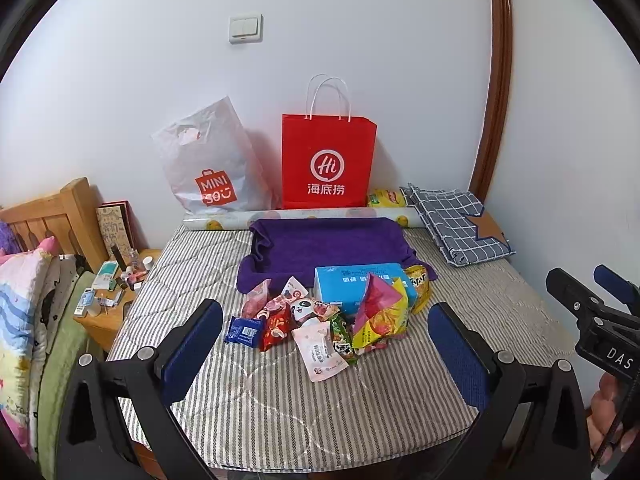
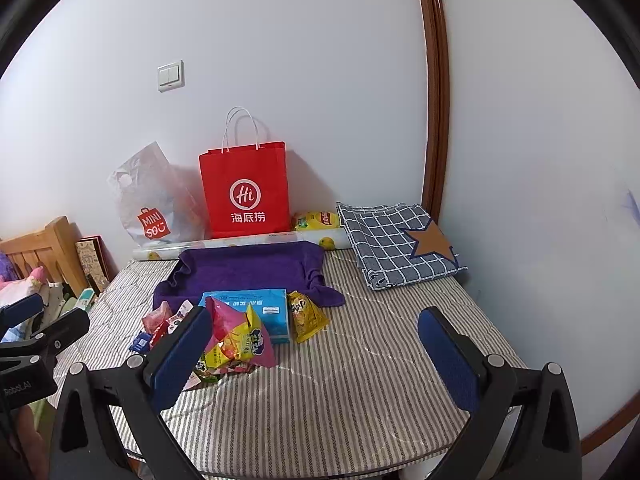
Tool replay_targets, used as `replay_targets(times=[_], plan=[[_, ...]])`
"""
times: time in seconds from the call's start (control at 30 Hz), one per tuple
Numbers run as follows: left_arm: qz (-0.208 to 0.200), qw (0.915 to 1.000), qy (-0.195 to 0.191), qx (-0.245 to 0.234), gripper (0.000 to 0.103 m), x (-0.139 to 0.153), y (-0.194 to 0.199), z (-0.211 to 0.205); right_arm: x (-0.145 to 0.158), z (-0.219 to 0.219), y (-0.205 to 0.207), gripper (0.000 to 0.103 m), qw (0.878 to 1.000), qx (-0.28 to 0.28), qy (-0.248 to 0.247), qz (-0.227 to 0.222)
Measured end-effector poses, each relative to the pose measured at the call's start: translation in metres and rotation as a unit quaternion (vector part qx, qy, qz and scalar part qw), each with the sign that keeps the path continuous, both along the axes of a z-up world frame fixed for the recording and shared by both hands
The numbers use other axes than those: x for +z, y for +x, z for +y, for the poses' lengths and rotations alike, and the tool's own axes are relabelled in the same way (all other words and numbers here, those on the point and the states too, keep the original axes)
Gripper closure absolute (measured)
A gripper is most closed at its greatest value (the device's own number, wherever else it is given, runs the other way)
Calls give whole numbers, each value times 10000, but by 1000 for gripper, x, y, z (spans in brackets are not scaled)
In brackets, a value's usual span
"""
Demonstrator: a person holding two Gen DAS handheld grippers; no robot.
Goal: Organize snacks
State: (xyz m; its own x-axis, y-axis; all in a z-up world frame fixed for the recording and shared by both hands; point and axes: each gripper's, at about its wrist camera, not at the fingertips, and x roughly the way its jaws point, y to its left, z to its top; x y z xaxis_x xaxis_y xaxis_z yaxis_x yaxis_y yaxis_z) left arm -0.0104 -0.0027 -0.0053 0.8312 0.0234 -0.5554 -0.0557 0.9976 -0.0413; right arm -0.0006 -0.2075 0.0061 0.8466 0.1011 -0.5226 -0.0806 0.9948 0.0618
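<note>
Both sets of jaws stand wide apart and hold nothing: the left gripper [image 1: 325,342] hovers over the near edge of the bed [image 1: 280,400], and the right gripper [image 2: 314,350] does the same a little to its side, its blue padded fingers [image 2: 448,360] framing bare cover. That cover is quilted cloth with fine grey and white stripes.

A heap of snacks [image 1: 320,320] lies in the middle of the bed: crinkly foil and plastic packets in red, pink, yellow and green, a small dark blue wrapper [image 1: 243,331] at its left edge, and a light blue rectangular box [image 1: 360,282] behind them. A soft purple towel [image 1: 324,246] is spread beyond the heap.

Against the white wall stand a stiff red paper bag [image 1: 329,162] with white cord handles and a slumped translucent plastic bag [image 1: 212,164]. A folded checked cloth [image 1: 456,224] with a brown star lies in the far right corner. A wooden nightstand [image 1: 106,320], cluttered with small items, sits beside the bed.
</note>
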Motion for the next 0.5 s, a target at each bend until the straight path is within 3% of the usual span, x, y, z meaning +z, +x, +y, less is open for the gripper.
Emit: replay_targets(times=[0.5], plan=[[19,10000,-44,15,1,1,0,2,-1,4,-1,0,10000,-12,3,32]])
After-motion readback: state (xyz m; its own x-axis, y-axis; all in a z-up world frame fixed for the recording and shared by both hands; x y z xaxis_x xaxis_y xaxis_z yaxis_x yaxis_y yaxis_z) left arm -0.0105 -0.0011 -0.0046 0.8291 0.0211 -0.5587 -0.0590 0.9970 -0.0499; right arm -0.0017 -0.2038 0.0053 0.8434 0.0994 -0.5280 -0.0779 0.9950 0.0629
